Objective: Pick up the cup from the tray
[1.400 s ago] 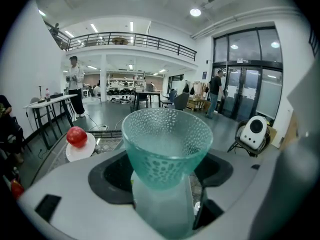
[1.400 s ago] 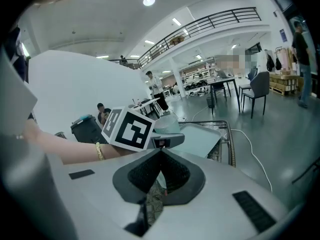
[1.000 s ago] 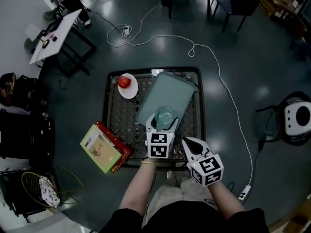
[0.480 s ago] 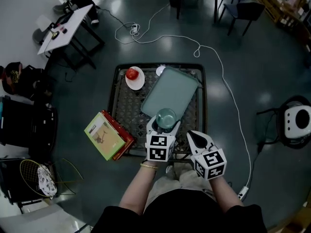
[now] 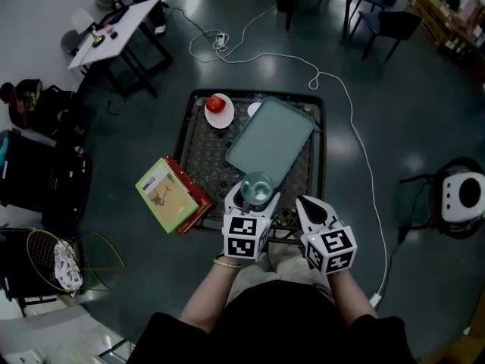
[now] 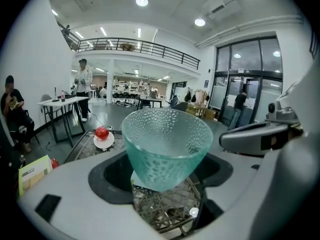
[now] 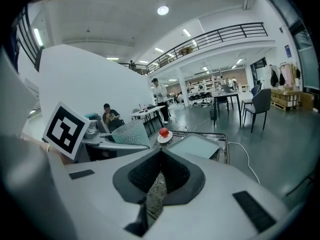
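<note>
The cup (image 6: 166, 146) is being gripped upright between the fingers of the left gripper (image 5: 253, 198) and is being held over the mesh worktop (image 5: 198, 154), at the near end of the tray (image 5: 271, 139). The right gripper (image 7: 159, 156) is being held just beside it, its fingers closed on nothing. A book (image 5: 173, 194) is being overhung at the worktop's left edge.

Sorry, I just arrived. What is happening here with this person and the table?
A person holds a gripper in each hand over a black wire-mesh table. The left gripper is shut on a pale green dimpled glass cup, upright and apparently lifted off the near corner of the pale green rectangular tray. The right gripper is beside it, shut and empty. A red fruit sits on a small white plate at the far corner.
</note>
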